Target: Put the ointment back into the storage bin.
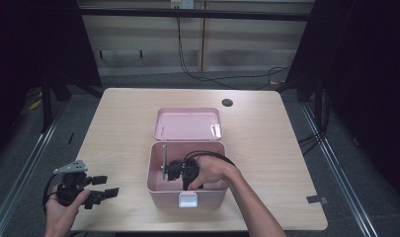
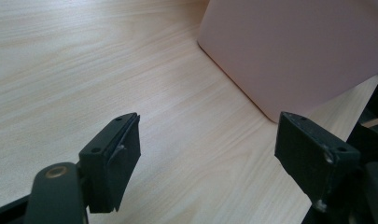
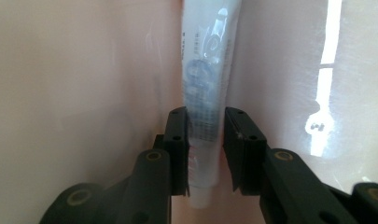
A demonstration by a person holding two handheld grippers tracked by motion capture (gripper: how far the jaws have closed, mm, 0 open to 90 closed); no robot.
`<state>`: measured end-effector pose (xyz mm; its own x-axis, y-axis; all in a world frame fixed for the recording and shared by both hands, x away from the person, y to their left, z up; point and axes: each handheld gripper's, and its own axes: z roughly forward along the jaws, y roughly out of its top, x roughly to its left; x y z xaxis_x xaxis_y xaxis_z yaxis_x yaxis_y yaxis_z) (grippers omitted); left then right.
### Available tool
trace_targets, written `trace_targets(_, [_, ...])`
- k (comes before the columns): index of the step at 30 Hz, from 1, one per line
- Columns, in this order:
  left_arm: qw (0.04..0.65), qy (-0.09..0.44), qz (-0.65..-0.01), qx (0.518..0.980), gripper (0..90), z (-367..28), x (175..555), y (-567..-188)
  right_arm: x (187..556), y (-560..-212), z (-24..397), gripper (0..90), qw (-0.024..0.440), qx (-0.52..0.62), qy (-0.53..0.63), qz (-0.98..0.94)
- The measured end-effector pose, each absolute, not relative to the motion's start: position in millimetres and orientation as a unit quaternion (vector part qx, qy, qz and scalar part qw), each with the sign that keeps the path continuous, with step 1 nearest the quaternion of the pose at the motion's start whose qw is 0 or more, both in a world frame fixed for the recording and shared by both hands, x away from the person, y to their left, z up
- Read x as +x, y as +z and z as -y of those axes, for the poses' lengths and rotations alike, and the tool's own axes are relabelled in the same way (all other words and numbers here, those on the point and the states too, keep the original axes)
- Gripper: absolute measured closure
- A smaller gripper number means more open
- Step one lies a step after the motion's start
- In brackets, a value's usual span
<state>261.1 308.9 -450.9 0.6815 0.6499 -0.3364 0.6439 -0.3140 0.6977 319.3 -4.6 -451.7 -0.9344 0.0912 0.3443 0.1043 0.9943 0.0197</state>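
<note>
Inside open pink plastic box [image 1: 160, 190] on pale wood bench [image 1: 266, 148]: right hand-held gripper [image 3: 205, 151] clamped around white printed tube [image 3: 206, 88], long axis running straight ahead; left hand-held gripper [image 2: 207, 140] wide open, empty, farther.

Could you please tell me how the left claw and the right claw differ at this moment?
The left claw rests on the wooden table beside the pink box; the right claw reaches down inside that box. The left claw's jaws stand wide open with nothing between them; the right claw's jaws are closed on a white tube. Both are black two-jaw claws, each held in a hand.
</note>
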Motion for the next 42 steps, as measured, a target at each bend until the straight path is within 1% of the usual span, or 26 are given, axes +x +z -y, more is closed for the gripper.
trace_targets(8, [0.427, 0.003, -0.398, 0.812, 22.3, -309, 261, -451, 319, -445, 9, 68.2, 0.167, -0.054, -0.027, 0.984])
trace_targets(22, [0.426, 0.003, -0.396, 0.814, 22.3, -309, 261, -451, 316, -428, 18, 67.1, 0.143, -0.053, -0.047, 0.987])
trace_targets(24, [0.426, 0.003, -0.396, 0.814, 22.3, -309, 261, -451, 316, -423, 18, 66.7, 0.131, -0.052, -0.045, 0.989])
trace_targets(30, [0.426, 0.003, -0.395, 0.814, 22.4, -309, 261, -451, 314, -416, 21, 66.2, 0.128, -0.053, -0.05, 0.989])
trace_targets(37, [0.426, 0.003, -0.398, 0.813, 22.3, -308, 261, -451, 314, -406, 32, 66.1, 0.119, -0.064, -0.064, 0.989])
trace_targets(42, [0.426, 0.002, -0.398, 0.812, 22.4, -308, 261, -451, 312, -398, 37, 65.9, 0.103, -0.069, -0.066, 0.99])
